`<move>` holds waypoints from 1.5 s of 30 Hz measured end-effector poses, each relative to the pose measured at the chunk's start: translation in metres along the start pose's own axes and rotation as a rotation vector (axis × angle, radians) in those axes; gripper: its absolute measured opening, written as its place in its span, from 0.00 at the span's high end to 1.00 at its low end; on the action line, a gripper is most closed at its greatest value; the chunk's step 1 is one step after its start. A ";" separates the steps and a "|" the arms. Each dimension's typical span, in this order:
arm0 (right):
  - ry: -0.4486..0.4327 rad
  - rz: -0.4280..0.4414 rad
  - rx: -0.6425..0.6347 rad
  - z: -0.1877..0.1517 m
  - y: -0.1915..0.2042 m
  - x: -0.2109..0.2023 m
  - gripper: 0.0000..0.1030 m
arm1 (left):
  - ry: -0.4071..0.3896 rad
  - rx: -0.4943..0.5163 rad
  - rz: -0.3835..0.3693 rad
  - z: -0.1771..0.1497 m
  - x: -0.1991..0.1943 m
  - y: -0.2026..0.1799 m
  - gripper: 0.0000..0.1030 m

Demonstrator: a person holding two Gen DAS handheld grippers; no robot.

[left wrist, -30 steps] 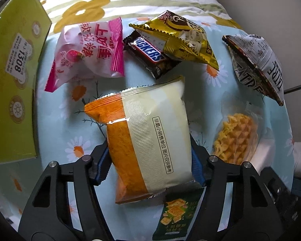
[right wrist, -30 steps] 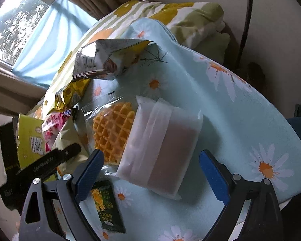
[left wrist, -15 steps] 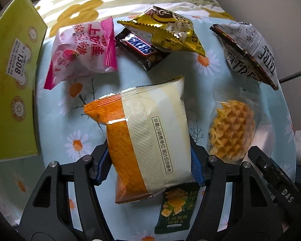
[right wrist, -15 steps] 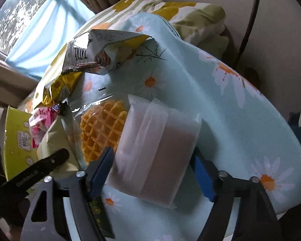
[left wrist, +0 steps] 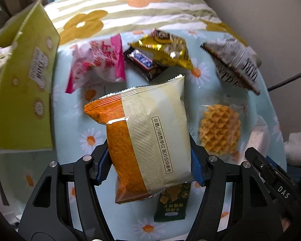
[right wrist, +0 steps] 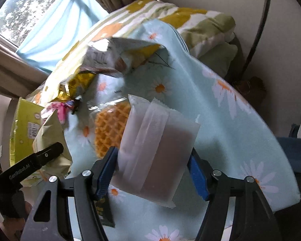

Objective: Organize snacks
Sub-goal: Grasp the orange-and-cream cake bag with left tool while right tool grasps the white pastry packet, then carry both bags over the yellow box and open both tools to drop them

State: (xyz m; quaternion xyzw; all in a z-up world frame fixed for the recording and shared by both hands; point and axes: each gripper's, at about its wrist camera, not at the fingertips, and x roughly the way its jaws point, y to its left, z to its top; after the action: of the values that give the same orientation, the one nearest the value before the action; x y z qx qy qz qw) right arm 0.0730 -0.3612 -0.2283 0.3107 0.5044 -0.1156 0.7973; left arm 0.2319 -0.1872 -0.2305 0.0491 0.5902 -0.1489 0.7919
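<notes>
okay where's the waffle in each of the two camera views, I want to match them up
Left wrist view: the waffle lies at right of centre on the daisy cloth, right of the orange and cream packet.
Right wrist view: the waffle sits left of centre, partly behind the frosted white packet.
Shared landmark: the yellow-green box, at the left edge in both views.

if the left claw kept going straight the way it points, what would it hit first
Likely the daisy cloth below. The left claw is already shut on the orange packet, pointing steeply down; the dark green sachet lies just under it, so that could come first. Depth is unclear.
</notes>
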 end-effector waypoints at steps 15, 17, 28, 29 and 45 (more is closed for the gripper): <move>-0.107 0.177 -0.404 0.036 0.132 -0.063 0.38 | -0.266 -0.140 0.033 0.013 -0.127 0.070 0.40; -0.112 0.203 -0.447 0.037 0.158 -0.065 0.38 | -0.291 -0.161 0.050 0.014 -0.140 0.089 0.40; -0.060 0.337 -0.569 0.013 0.290 -0.052 0.38 | -0.337 -0.267 0.093 0.011 -0.184 0.228 0.40; -0.056 0.343 -0.576 0.008 0.304 -0.048 0.38 | -0.334 -0.272 0.098 0.010 -0.185 0.242 0.40; -0.007 0.266 -0.593 -0.047 0.407 0.008 0.38 | -0.178 -0.239 0.124 0.003 -0.125 0.388 0.40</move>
State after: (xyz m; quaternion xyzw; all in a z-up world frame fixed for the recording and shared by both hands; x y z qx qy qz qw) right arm 0.2453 -0.0140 -0.0953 0.1275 0.4684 0.1407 0.8629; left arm 0.3164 0.2029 -0.1484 -0.0227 0.5270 -0.0322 0.8489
